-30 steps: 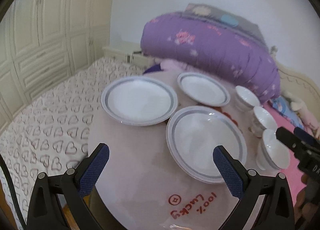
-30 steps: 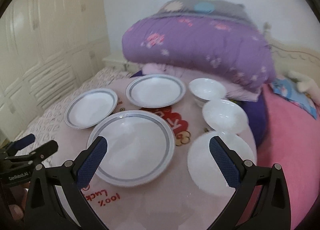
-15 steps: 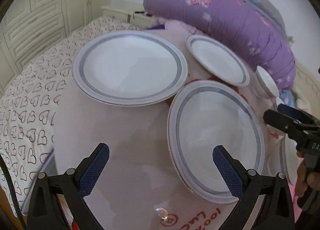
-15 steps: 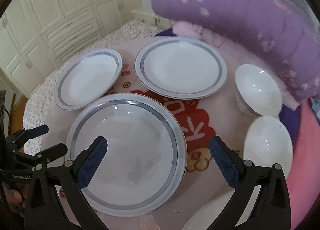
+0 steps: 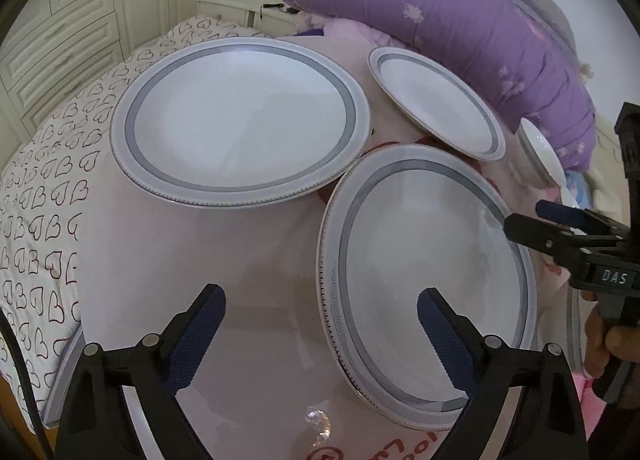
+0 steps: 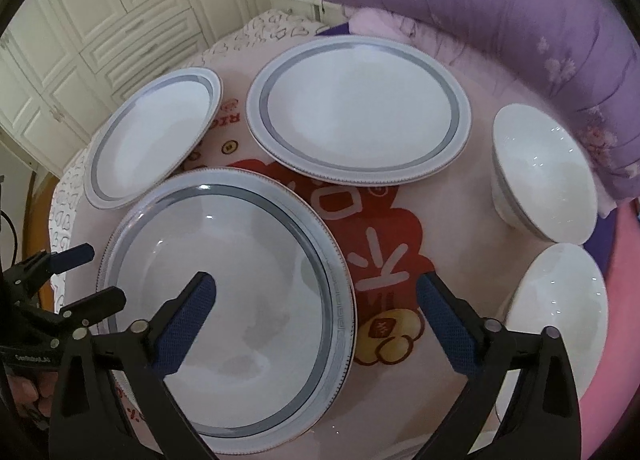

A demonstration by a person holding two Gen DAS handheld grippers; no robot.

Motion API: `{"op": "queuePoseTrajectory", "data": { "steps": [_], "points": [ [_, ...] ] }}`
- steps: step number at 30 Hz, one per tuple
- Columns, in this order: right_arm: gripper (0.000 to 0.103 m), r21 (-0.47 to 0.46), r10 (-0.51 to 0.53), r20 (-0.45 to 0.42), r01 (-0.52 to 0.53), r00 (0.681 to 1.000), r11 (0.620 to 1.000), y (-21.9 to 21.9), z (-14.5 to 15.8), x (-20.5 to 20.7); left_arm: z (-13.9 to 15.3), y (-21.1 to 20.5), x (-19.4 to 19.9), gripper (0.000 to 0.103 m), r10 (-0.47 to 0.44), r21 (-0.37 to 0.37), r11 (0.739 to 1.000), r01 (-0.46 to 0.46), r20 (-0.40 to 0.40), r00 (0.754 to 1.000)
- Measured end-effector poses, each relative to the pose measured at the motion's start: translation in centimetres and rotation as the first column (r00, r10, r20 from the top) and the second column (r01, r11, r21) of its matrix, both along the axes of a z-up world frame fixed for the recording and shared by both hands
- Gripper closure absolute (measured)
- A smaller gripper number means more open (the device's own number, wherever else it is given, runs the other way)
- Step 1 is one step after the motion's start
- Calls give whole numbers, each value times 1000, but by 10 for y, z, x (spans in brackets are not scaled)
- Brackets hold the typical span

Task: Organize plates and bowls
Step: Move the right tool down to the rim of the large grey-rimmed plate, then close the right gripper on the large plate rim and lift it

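Note:
Three grey-banded white plates lie on a round table [image 5: 200,252] under a pink printed cover. The biggest plate [image 5: 424,260] [image 6: 224,300] is nearest. My left gripper [image 5: 320,300] hangs over its left rim and my right gripper [image 6: 316,284] over its right rim. Both sets of jaws are closing, wide apart, with the rim below the gap and no pad touching it. A second plate [image 5: 240,120] [image 6: 156,140] sits at the left and a third [image 5: 436,100] [image 6: 360,112] behind. Two white bowls [image 6: 548,168] [image 6: 560,300] stand at the right. Each gripper shows in the other's view: the right gripper [image 5: 528,218], the left gripper [image 6: 96,274].
A bed sheet with a heart pattern [image 5: 48,188] lies left of the table. A rolled purple quilt [image 5: 440,12] lies behind it. White wardrobe doors [image 6: 100,20] and a nightstand [image 5: 240,8] stand at the back left. Pink bedding [image 6: 624,260] borders the right side.
Both grippers have come down and forward, tilting more steeply over the nearest plate. The dishes now fill the views. Both pairs of jaws have narrowed slightly.

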State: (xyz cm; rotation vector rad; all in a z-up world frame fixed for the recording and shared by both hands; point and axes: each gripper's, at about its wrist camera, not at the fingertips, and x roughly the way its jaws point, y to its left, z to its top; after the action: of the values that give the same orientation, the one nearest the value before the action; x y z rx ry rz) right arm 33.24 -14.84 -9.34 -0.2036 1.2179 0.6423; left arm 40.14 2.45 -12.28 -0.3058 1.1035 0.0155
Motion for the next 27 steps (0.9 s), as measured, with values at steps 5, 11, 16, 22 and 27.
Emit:
{"op": "queuePoseTrajectory", "data": {
  "steps": [5, 11, 16, 22, 27],
  "points": [
    [18, 9, 16, -43, -15, 999, 1000, 2, -7, 4, -6, -2, -19, 26, -2, -24, 1000, 1, -35, 999],
    [27, -39, 33, -79, -36, 996, 999, 8, -15, 3, -6, -3, -24, 39, -19, -41, 999, 17, -29, 999],
    [55, -67, 20, -126, -28, 992, 997, 12, -26, 2, -8, -14, -29, 68, -75, -68, 995, 73, -34, 997],
    [71, -94, -43, -122, 32, 992, 995, 5, -24, 5, -11, -3, -31, 75, -59, -109, 992, 55, -30, 998],
    [73, -104, -74, -117, 62, 990, 993, 5, -21, 4, -9, 5, -38, 79, -57, -127, 991, 53, -26, 998]
  ]
}}
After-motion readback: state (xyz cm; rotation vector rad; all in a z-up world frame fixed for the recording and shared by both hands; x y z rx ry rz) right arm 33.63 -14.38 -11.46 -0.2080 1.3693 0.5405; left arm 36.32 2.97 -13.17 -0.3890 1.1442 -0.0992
